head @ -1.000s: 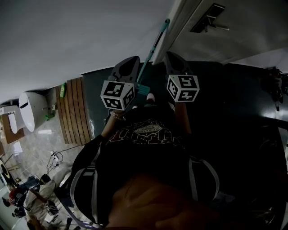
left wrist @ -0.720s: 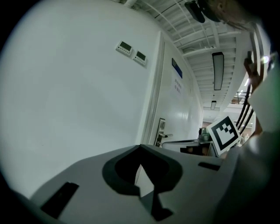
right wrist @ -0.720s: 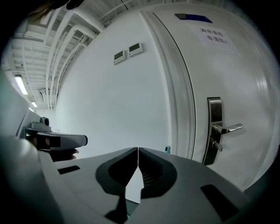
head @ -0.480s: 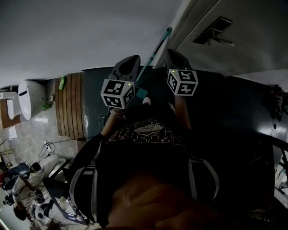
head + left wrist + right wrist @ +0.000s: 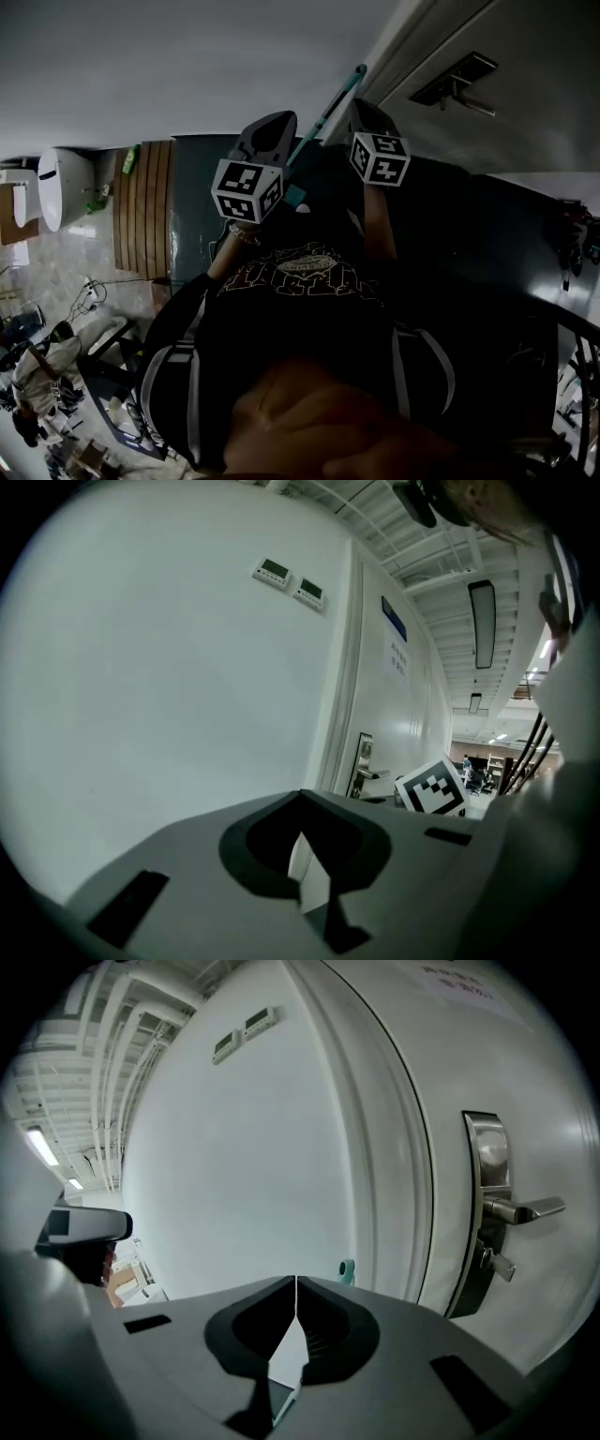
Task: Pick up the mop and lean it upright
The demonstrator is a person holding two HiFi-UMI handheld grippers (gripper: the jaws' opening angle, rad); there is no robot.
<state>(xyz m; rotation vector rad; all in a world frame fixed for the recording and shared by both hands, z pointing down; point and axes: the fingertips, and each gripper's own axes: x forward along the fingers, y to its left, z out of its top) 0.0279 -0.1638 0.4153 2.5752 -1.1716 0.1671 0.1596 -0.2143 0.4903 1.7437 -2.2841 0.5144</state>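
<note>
Two tongs: left tongs (image 5: 300, 794) and right tongs (image 5: 296, 1279) pinched closed, nothing at the tips
Mop handle (image 5: 330, 111): slanting between them

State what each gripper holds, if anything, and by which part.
Nothing, as far as shows: left gripper and right gripper are both shut with nothing between the tips; the mop handle runs between them.

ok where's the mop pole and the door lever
mop pole (image 5: 328, 111): head view, middle of the teal shaft
door lever (image 5: 530, 1210): right gripper view, the lever's bar
</note>
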